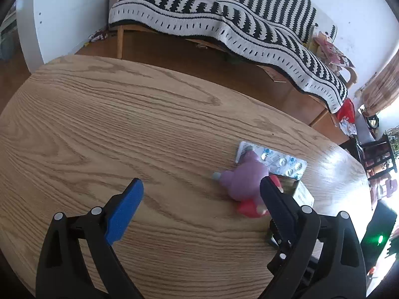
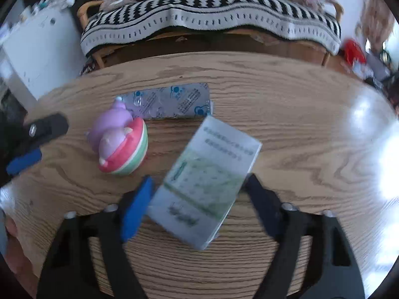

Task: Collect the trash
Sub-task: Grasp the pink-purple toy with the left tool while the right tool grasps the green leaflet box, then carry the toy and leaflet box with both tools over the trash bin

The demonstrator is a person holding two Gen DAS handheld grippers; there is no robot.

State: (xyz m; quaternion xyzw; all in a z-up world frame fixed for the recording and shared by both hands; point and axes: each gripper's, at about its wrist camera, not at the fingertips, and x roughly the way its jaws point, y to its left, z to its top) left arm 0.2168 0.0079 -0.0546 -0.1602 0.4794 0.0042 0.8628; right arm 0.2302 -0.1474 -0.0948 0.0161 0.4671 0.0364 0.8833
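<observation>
Round wooden table [image 2: 299, 104], sofa with striped blanket [image 2: 212, 17] beyond its far edge.

Trash items sit in a cluster well in from the far edge: a foil blister pack [image 2: 169, 102] lying flat, and a small carton [image 2: 207, 179] nearer the near edge, one corner touching or just overlapping the blister pack. A purple-and-pink toy [image 2: 119, 144] sits beside them, touching the blister pack; likely not trash.

Right gripper [image 2: 199, 191]: jaws spread wide, straddling the carton's near end, pads not yet pressing on it. Image blurred.

Left gripper [image 1: 202, 186]: jaws spread, nothing between them, above bare wood, toy just past its right finger.

Step in hand, by my reading: first pickup, carton. Next move calls for closing on the carton's sides, then lifting clear without nudging the toy.
</observation>
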